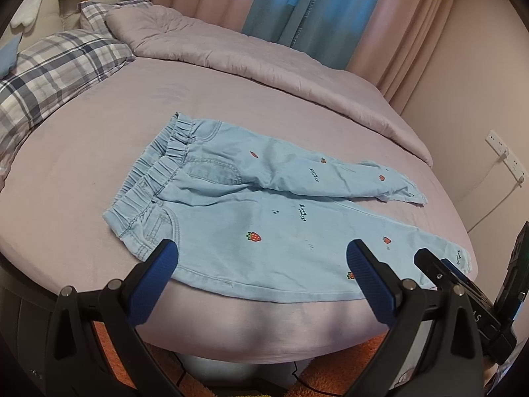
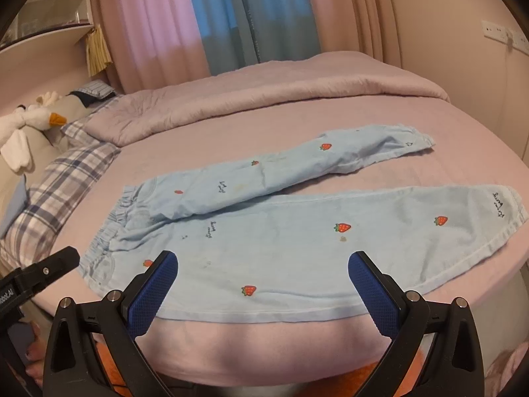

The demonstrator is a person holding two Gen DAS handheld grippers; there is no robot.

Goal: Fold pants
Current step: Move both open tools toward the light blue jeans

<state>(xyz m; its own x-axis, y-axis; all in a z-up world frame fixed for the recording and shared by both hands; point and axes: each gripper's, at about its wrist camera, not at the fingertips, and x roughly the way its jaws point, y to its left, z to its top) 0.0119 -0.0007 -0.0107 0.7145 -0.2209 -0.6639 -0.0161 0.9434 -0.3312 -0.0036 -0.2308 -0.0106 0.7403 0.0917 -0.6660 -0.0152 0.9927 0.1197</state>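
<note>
Looking past my left hand-held gripper [image 1: 261, 258] and right hand-held gripper [image 2: 263, 269], both spread wide and holding nothing, I judge no fold made yet. Beyond them the pants [image 2: 297, 248] lie flat near the bed [image 1: 99, 132] edge, legs splayed apart; every fold remains. Farther off sits a quilt [image 2: 264, 89].

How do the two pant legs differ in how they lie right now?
The near leg lies flat and spread wide along the bed edge; the far leg looks narrower and creased, as if partly folded along its length. The near leg's cuff reaches further out than the far leg's cuff. The far leg angles away, leaving a gap of sheet between them. Both are pale blue with strawberries, and neither is gripped.
</note>
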